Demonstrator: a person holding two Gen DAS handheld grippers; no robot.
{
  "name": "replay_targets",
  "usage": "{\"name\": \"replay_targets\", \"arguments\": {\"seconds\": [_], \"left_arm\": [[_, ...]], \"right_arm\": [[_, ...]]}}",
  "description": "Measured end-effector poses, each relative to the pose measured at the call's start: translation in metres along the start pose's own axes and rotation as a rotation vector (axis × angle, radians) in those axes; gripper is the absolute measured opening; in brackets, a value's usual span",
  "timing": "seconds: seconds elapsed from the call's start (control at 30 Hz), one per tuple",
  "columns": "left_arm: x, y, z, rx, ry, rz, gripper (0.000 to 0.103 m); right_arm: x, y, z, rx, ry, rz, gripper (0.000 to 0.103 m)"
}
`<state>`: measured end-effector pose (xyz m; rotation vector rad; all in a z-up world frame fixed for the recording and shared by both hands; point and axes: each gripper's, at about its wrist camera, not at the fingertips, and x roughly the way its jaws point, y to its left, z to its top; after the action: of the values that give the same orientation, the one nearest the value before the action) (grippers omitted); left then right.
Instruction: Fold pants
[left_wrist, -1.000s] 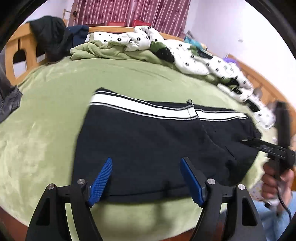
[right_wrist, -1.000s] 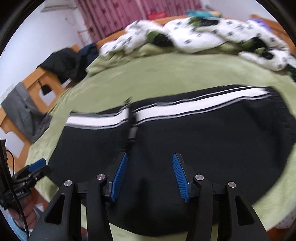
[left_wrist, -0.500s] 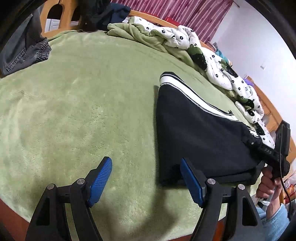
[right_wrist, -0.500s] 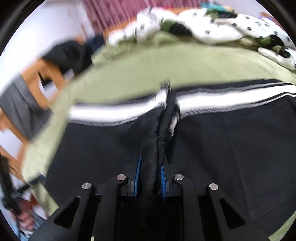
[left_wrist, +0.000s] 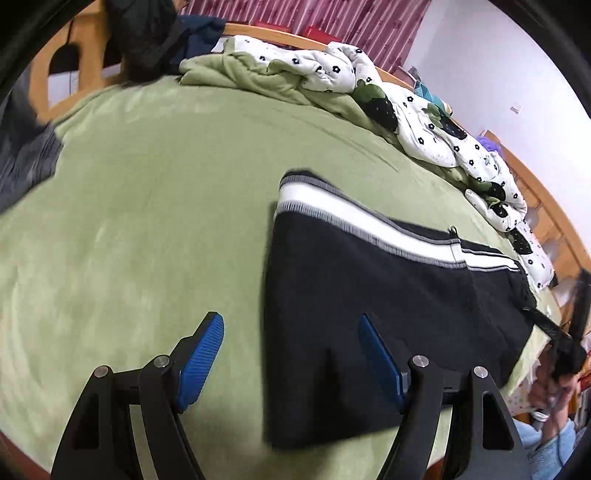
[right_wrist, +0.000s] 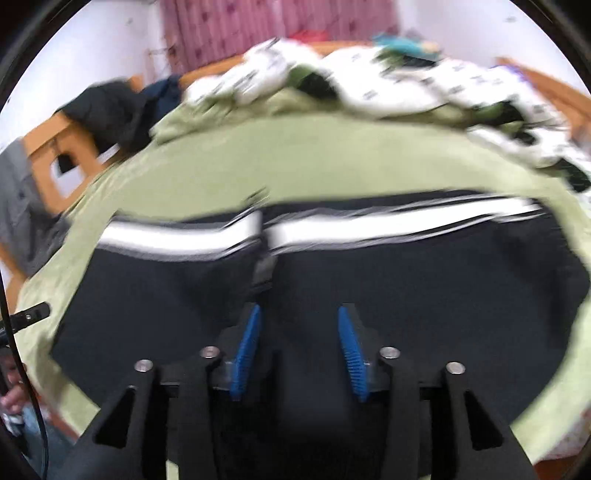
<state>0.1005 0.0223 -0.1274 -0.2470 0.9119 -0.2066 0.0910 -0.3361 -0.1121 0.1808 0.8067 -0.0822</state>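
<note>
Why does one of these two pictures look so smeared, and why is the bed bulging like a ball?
Right wrist view: motion blur smears the pants, their white stripe and the quilt, while the right tongs, fixed to the camera, stay sharper. Left wrist view: mostly crisp, slight smear on the pants' stripe. Both views: a fisheye lens bends the green blanket and darkens the corners.

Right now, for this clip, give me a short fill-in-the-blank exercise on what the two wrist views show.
1. The black pants lie on a blanket whose colour is ____.
2. The stripe along the far edge of the pants is ____.
3. Nothing is between the blue pads of the left gripper; its jaws are ____.
4. The curtain behind the bed is ____.

Missing words: green; white; open; pink
</note>
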Motion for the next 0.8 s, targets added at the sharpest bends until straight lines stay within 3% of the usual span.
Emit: {"name": "replay_targets", "arguments": {"seconds": [0.17, 0.3, 0.47, 0.53, 0.67, 0.7, 0.8], "left_arm": [[0.021, -0.007, 0.033, 0.035, 0.01, -0.019, 0.072], [0.035, 0.0, 0.043, 0.017, -0.028, 0.01, 0.072], [0.07, 0.017, 0.045, -0.072, 0.045, -0.065, 0.072], [0.087, 0.022, 0.043, -0.097, 0.105, -0.144, 0.072], [0.106, 0.031, 0.043, -0.133, 0.144, -0.223, 0.062], [0.107, 0.031, 0.043, -0.128, 0.148, -0.238, 0.06], [0.113, 0.028, 0.045, -0.119, 0.171, -0.259, 0.046]], "right_arm": [[-0.027, -0.109, 0.003, 0.23, -0.038, -0.159, 0.049], [-0.033, -0.165, -0.007, 0.293, -0.044, -0.301, 0.05], [-0.015, -0.214, -0.017, 0.436, 0.017, -0.164, 0.05], [-0.005, -0.221, -0.015, 0.445, 0.029, -0.15, 0.05], [0.024, -0.227, -0.004, 0.448, 0.035, -0.116, 0.052], [0.031, -0.226, -0.001, 0.45, 0.039, -0.115, 0.058], [0.047, -0.225, -0.001, 0.452, 0.041, -0.126, 0.061]]}}
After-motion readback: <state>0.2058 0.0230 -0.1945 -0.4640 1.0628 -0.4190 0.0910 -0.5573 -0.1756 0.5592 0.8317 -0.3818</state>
